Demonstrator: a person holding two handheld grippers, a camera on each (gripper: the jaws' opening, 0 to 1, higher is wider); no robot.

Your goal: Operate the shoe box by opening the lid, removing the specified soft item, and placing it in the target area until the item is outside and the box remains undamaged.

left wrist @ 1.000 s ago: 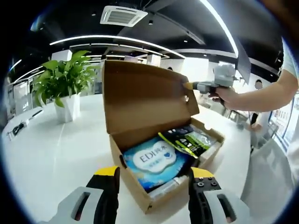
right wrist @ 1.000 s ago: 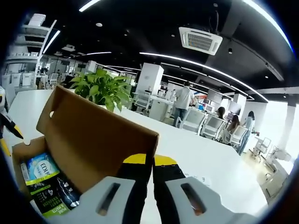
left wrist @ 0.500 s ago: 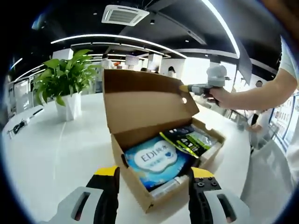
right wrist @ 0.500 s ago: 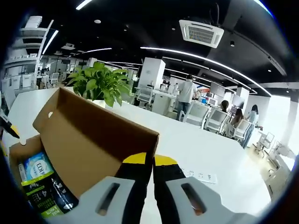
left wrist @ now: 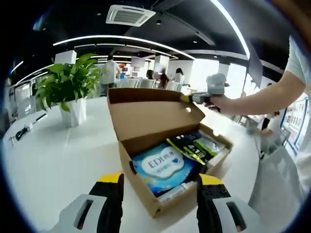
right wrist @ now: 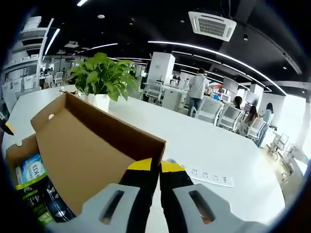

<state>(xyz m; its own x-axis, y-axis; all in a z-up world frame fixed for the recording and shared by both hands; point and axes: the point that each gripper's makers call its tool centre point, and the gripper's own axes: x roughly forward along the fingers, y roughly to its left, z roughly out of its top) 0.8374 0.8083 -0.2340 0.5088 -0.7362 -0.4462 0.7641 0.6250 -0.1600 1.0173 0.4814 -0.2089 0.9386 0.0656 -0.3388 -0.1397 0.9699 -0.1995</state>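
1. Shoe box (left wrist: 165, 165): on white table (left wrist: 58, 155), lid (left wrist: 150, 114) raised.
2. Right gripper (right wrist: 159, 167): pinching lid's edge.
3. Left gripper (left wrist: 158, 180): spread, before the box.
4. Blue soft pack (left wrist: 163, 166): inside box.

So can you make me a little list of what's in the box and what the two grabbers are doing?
box: brown cardboard shoe box, lid up and tilted back
inside: blue and white soft pack; black and green pouch beside it
right gripper: shut on the lid's corner
left gripper: open, in front of the box, holding nothing
nearby: green potted plant on the white table
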